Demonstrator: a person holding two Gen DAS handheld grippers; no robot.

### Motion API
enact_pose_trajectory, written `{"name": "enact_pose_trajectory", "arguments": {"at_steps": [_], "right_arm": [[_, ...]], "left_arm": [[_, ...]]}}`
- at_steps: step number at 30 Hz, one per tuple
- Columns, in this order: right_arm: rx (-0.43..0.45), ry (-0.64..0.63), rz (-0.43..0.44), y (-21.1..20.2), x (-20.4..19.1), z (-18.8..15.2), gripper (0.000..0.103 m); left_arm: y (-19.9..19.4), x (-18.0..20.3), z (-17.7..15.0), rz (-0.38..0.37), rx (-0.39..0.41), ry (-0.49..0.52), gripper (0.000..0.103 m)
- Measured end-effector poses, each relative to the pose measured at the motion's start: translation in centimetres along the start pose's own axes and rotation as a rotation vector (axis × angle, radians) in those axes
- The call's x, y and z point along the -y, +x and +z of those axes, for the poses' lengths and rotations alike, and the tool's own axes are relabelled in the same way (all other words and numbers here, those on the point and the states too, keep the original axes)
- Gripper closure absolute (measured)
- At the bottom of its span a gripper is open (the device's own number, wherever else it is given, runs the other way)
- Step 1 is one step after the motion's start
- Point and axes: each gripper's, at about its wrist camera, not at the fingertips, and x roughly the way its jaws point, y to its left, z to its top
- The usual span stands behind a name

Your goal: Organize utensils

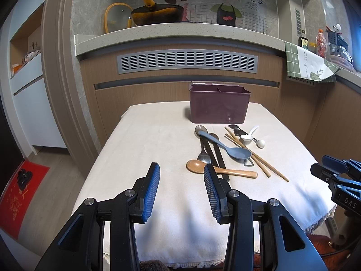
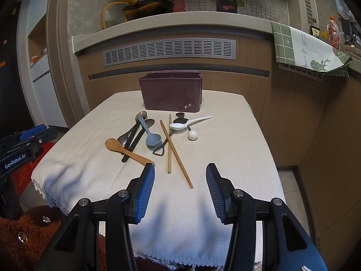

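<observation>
I find both grippers unloaded above the near edge of the cloth-covered desk point(image 2: 225, 149): the left gripper point(image 1: 181, 174) and the right gripper point(image 2: 180, 174) each stand with jaws apart and nothing between them. The utensils lie loose at mid-frame, short of the dark purple plastic caddy point(image 2: 171, 92) at the desk's far edge, which appears to hold nothing yet. The pair of wooden chopsticks point(image 2: 173, 149) lies just ahead of the right jaws, its long axes running roughly away from them and crossing near the far ends. The light wooden spoon point(image 2: 126, 150) lies crosswise, handle tip at the right gripper's left finger. In my judgement the right hand is better lined up for the chopsticks.
</observation>
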Motion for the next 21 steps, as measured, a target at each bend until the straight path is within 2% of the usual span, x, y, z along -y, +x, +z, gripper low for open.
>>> {"name": "enact_pose_trajectory", "arguments": {"at_steps": [21], "right_arm": [[-0.009,0.005,0.001,0.33,0.08,-0.16,0.058]], "left_arm": [[0.01,-0.05,0.04,0.000,-0.001,0.000,0.061]]}}
